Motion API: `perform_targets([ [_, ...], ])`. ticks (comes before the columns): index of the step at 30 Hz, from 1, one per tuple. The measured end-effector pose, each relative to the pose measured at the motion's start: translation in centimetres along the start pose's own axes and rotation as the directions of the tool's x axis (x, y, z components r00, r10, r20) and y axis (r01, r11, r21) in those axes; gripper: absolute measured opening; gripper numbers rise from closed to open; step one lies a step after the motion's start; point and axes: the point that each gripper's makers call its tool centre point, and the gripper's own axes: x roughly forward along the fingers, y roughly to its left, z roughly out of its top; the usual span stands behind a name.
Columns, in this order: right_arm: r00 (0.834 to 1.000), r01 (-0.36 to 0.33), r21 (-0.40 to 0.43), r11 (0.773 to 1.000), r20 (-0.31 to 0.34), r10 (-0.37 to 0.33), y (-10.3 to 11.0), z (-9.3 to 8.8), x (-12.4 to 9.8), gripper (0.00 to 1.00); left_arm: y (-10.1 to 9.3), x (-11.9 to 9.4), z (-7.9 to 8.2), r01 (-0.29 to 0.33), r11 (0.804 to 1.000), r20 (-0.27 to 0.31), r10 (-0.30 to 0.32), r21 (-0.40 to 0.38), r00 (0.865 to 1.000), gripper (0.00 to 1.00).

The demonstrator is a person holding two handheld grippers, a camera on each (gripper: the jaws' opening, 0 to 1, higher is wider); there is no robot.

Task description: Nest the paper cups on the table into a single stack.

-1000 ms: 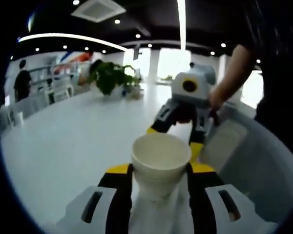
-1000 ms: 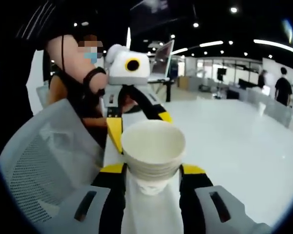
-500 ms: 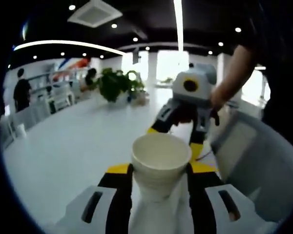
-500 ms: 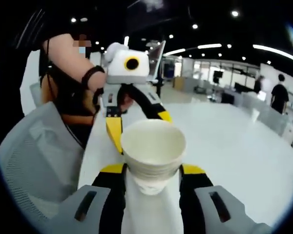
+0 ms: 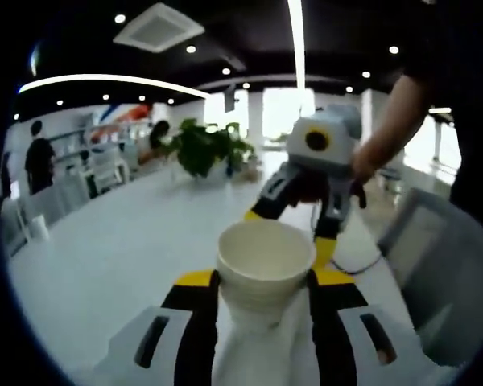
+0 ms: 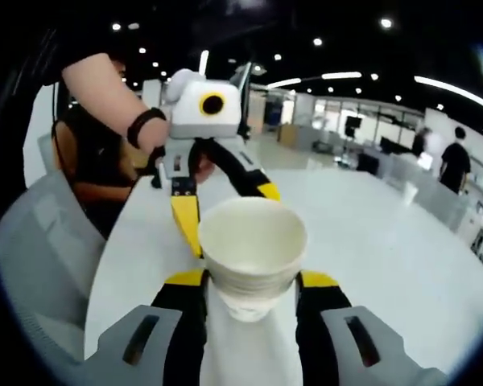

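Your left gripper (image 5: 263, 283) and right gripper (image 6: 249, 283) each clamp a paper cup (image 5: 265, 265) above the white table (image 5: 121, 257); a potted plant (image 5: 205, 149) stands beyond.

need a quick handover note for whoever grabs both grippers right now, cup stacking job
Left gripper: shut on a cup, mouth up, held above the table.
Right gripper: shut on a stack showing several nested rims.
The grippers face each other, both loads off the table.
Done: some cups already nested in the right stack.
Left: nest the left cup with the stack, probably next, then set the single stack down.
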Motion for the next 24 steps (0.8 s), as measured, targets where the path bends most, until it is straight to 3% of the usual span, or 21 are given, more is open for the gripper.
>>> perform_targets([
  [12,0.999,-0.004,0.013,1.0,-0.035,0.004,-2.7,-1.0,1.1,0.4,2.7,1.3,-0.8,-0.019,1.0,0.005,0.019,-0.02,1.0,0.43],
  [24,0.999,-0.014,0.053,0.998,-0.043,0.016,-3.1,-2.3,1.7,0.41,3.3,2.1,-2.0,-0.026,0.998,0.012,0.027,-0.065,1.0,0.43],
])
